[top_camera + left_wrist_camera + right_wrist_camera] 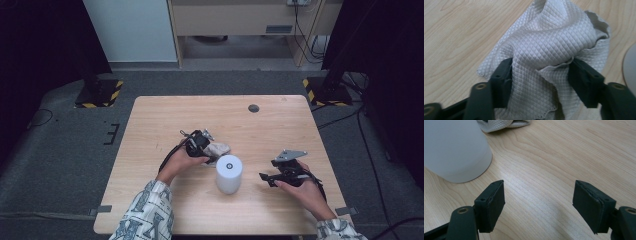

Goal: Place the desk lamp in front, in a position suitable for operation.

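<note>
Nearest, the right gripper [265, 177] stood open with nothing between its jaws, right of a white cylinder [229, 173] on the table [280, 125]. Just beyond the cylinder, the left gripper [207, 145] pinched a bunched grey cloth [554, 47], its jaws partly closed on the folds.

This is looking like a lab or a test room. A small wooden table [220, 115] is standing alone on grey carpet [60, 160]. Beyond the tongs, black stands with yellow-and-black striped feet [100, 95] are flanking the table. Cables [305, 35] are hanging by what may be a cabinet [235, 17].
</note>
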Tool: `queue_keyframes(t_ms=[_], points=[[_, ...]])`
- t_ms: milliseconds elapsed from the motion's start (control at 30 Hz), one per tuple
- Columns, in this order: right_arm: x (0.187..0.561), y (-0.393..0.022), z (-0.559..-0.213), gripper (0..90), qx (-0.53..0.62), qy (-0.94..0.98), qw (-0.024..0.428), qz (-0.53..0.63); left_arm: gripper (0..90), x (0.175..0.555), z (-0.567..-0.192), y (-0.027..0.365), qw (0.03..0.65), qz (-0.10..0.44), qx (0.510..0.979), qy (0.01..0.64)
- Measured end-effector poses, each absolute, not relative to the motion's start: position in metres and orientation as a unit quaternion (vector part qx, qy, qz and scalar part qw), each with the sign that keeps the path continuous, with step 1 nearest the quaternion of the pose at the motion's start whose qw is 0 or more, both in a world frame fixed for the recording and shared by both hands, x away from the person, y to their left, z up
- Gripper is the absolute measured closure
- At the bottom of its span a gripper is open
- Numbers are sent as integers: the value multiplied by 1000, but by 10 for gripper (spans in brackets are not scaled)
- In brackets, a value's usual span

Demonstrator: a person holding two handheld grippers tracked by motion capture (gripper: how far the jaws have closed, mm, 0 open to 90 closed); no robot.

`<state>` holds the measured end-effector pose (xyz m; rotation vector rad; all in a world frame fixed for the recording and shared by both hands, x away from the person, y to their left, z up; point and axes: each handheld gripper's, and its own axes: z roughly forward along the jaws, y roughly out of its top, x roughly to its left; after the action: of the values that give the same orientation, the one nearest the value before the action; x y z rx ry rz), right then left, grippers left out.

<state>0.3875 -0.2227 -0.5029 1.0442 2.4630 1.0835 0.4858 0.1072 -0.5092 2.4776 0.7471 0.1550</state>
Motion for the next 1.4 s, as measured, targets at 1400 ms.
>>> queue_keyframes(t_ms=[1400], points=[[365, -159, -461, 200, 233, 868, 97, 427, 798, 375, -432, 150, 336, 95, 899, 264]])
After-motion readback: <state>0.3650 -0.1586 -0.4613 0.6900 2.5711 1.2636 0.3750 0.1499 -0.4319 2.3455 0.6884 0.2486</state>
